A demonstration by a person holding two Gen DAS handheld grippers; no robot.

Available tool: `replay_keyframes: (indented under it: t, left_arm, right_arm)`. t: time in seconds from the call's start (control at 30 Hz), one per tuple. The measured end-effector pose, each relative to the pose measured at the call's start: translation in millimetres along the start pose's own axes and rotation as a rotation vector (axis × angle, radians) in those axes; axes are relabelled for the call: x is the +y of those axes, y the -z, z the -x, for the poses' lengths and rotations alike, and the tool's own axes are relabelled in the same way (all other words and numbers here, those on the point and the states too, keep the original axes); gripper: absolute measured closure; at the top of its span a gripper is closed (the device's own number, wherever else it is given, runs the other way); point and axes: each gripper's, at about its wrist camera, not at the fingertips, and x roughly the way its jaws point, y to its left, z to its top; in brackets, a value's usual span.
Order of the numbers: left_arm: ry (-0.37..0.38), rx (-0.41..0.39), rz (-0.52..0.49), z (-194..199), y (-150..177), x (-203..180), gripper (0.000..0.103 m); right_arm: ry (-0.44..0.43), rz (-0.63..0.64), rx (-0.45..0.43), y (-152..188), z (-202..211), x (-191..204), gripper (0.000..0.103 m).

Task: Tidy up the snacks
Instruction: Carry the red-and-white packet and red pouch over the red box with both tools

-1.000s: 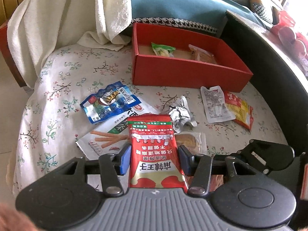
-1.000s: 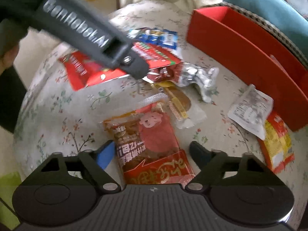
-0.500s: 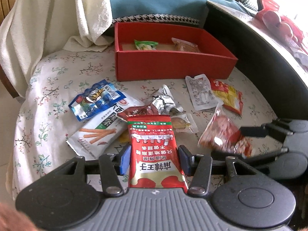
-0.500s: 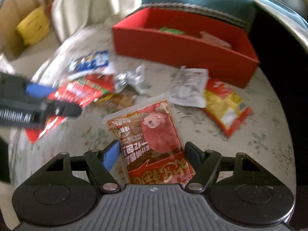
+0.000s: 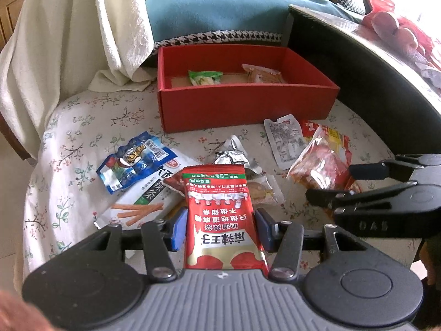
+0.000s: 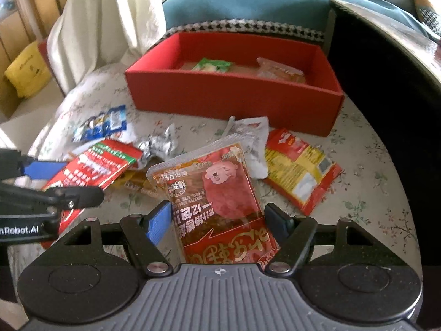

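My left gripper [image 5: 220, 229] is shut on a red snack packet [image 5: 220, 209] with white print and a green band, held up over the table. My right gripper [image 6: 217, 220] is shut on a clear red packet [image 6: 217, 190] showing a cartoon pig, also lifted off the cloth. In the left wrist view the right gripper sits low at the right with that packet [image 5: 319, 165]. Behind both stands the open red box [image 5: 248, 107], holding a green packet [image 5: 205, 77] and an orange packet [image 5: 261, 74].
Loose on the floral tablecloth [image 5: 82, 127] lie a blue packet [image 5: 135, 162], a white packet with stick snacks [image 5: 143, 201], crumpled silver foil [image 5: 234, 157], a white sachet [image 5: 284, 138] and a red-yellow packet [image 6: 300, 168]. A dark furniture edge [image 5: 372, 82] borders the right; cream cloth [image 5: 69, 41] hangs at the left.
The right gripper has rolled and lifted its pig packet off the cloth, swinging to face the red box. It has come into the left wrist view. The left gripper keeps its packet.
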Motion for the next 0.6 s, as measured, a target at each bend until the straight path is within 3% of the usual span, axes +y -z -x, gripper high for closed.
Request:
replay_keyframes:
  t: [0.6]
  left_arm:
    - [-0.003, -0.099, -0.002, 6, -11, -4, 0.058]
  right_arm:
    - [0.006, -0.072, -0.101, -17, 11, -18, 0.025]
